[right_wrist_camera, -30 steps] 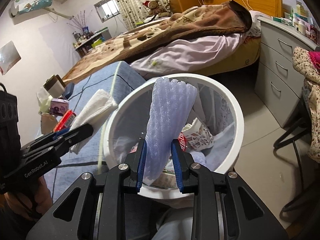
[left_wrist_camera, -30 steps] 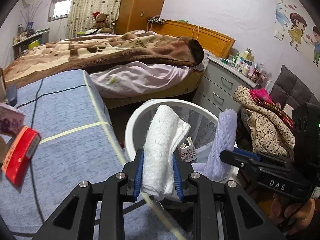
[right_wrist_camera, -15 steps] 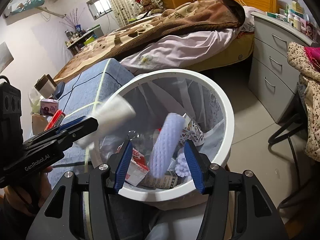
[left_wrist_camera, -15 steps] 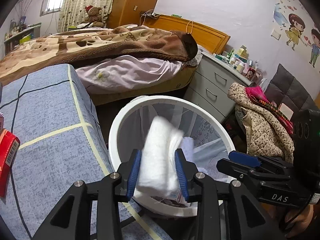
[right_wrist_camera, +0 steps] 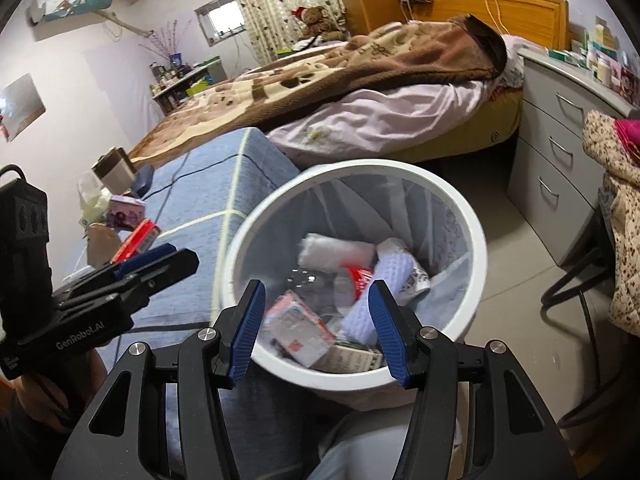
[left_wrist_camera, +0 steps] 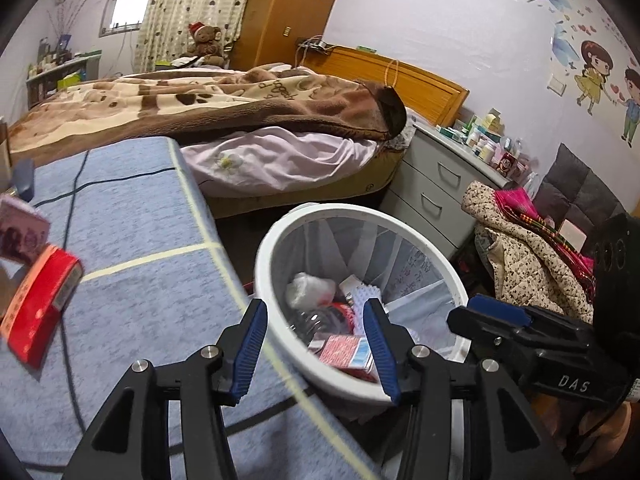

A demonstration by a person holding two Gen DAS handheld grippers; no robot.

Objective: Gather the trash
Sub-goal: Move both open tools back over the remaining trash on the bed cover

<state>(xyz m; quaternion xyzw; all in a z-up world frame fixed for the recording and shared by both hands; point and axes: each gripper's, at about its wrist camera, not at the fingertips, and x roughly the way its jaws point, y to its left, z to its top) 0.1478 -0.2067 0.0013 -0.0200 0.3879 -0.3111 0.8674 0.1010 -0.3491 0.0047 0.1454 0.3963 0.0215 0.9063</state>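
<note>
A white round trash bin (left_wrist_camera: 280, 240) (right_wrist_camera: 476, 240) with a clear liner stands on the floor beside the blue-covered table. Inside lie a white cloth wad (right_wrist_camera: 336, 250) (left_wrist_camera: 308, 286), a lilac foam sleeve (right_wrist_camera: 380, 292) (left_wrist_camera: 370, 294), cartons and wrappers. My left gripper (left_wrist_camera: 316, 346) is open and empty over the bin's near rim; it also shows in the right wrist view (right_wrist_camera: 168, 260). My right gripper (right_wrist_camera: 318, 330) is open and empty above the bin; it also shows in the left wrist view (left_wrist_camera: 488, 316).
The blue table (left_wrist_camera: 132, 240) holds a red box (left_wrist_camera: 38, 308), a pink carton (left_wrist_camera: 20, 232) and, in the right wrist view, a tissue pack (right_wrist_camera: 94, 200). A bed (left_wrist_camera: 240, 120), a grey drawer unit (left_wrist_camera: 436, 188) and a chair with clothes (left_wrist_camera: 532, 256) surround the bin.
Both grippers opened. The white cloth dropped from my left gripper and the lilac foam sleeve from my right, and both now lie in the bin.
</note>
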